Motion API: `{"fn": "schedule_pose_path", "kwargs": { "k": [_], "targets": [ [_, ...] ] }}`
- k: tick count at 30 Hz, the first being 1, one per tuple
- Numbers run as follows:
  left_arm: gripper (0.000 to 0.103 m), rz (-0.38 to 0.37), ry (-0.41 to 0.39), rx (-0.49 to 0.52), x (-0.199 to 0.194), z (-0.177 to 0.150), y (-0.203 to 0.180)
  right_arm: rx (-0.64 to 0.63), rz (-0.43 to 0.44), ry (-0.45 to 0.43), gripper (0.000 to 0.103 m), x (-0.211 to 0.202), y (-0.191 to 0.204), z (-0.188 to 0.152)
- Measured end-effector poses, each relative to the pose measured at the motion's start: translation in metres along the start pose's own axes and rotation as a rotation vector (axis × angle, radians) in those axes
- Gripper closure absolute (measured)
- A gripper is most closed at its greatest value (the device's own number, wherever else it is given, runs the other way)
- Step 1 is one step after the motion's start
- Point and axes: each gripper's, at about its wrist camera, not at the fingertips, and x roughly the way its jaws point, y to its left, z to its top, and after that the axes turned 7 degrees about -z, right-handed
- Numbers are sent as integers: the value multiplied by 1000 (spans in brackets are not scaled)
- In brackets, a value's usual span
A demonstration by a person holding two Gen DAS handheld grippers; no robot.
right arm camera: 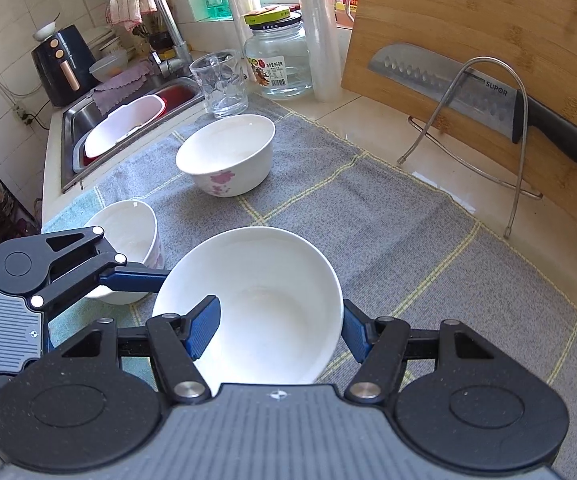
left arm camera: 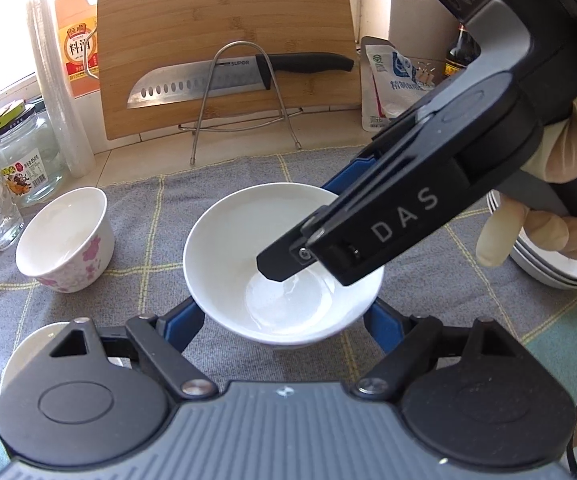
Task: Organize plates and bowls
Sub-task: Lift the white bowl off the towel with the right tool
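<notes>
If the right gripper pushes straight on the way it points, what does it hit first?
Likely the grey cloth on the counter. The right gripper is shut on the white bowl's rim; the flowered bowl sits further ahead and left, though depth is unclear.

Pale stone counter (right arm camera: 372,106), grey checked cloth (right arm camera: 368,216), cutting board rack (right arm camera: 484,136), glass jar (right arm camera: 278,60)

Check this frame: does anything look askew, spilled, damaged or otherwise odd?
Nothing spilled or broken. The white bowl looks tilted and is held by both tools at once: the right tool pinches its rim, the left tool flanks its sides. A bare knife rests in the wire rack.
</notes>
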Motion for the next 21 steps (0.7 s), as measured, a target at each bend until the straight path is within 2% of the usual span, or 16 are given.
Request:
{"fn": "schedule_pose_path", "kwargs": {
  "k": [21],
  "targets": [
    [17, -140, 79, 108, -20, -15, -29, 129, -28, 30, 32, -31, 11, -61]
  ]
}}
